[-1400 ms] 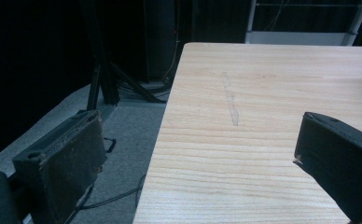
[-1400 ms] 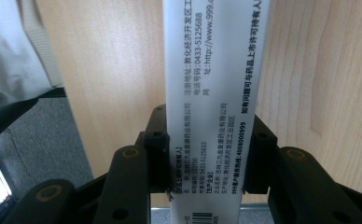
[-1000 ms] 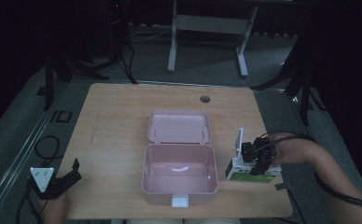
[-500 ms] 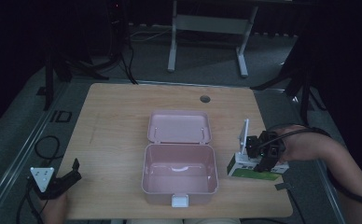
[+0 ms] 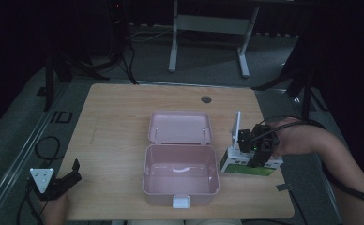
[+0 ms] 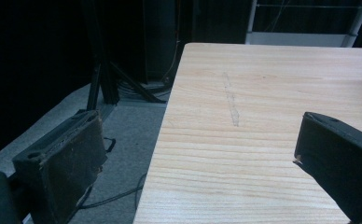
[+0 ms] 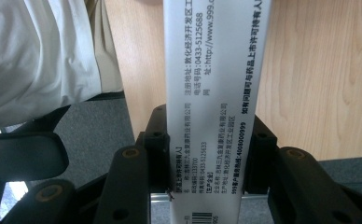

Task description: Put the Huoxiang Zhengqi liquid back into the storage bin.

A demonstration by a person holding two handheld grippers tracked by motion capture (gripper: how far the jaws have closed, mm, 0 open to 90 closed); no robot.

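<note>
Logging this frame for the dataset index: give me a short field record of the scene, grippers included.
surface: light wooden table
container: pink plastic lunch box, lid open and lying flat behind it, inside looks empty
held item: white and green printed cardboard box, right of the lunch box
right gripper: shut on the cardboard box, jaws pressing its two sides
left gripper: open, nothing between the jaws, at the table's near left edge
other: round hole near the table's far edge

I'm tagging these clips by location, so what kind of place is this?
Probably a dim lab or recording studio, not a home: a bare wooden table on grey carpet, black stands and loose cables around it, and a metal frame behind.
</note>
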